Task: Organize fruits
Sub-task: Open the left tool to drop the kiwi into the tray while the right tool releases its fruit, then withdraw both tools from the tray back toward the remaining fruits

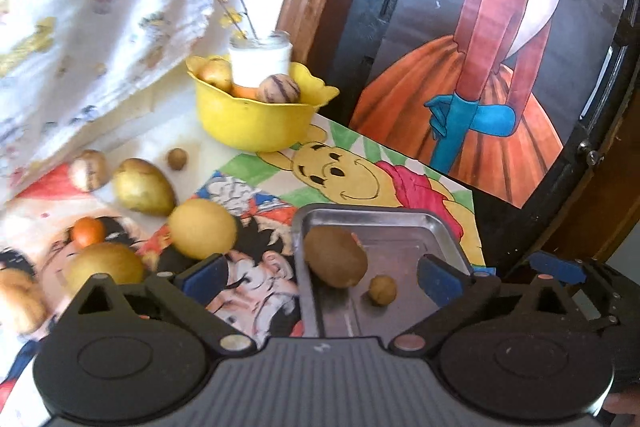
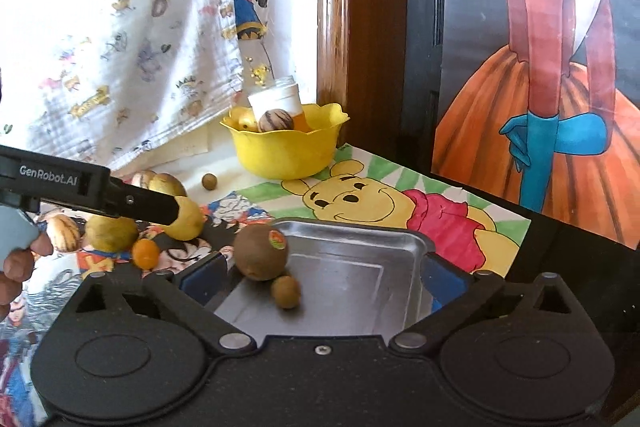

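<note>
A metal tray (image 1: 404, 251) (image 2: 360, 279) holds a brown kiwi (image 1: 335, 256) (image 2: 261, 251) and a small brown round fruit (image 1: 383, 289) (image 2: 285, 291). My left gripper (image 1: 322, 277) is open and empty, jaws wide over the tray's near left part. My right gripper (image 2: 320, 277) is open and empty over the tray. Loose on the table to the left lie a yellow round fruit (image 1: 202, 229) (image 2: 186, 219), yellow pears (image 1: 142, 191) (image 1: 105, 263), a small orange fruit (image 1: 88, 231) (image 2: 145, 253) and a striped fruit (image 1: 89, 170).
A yellow bowl (image 1: 252, 123) (image 2: 286, 155) at the back holds fruit and a white jar. A lone small brown fruit (image 1: 177, 159) (image 2: 209, 181) lies near it. Patterned cloth hangs at left; a wooden frame and painted picture stand at right. The left gripper's arm (image 2: 88, 195) crosses the right view.
</note>
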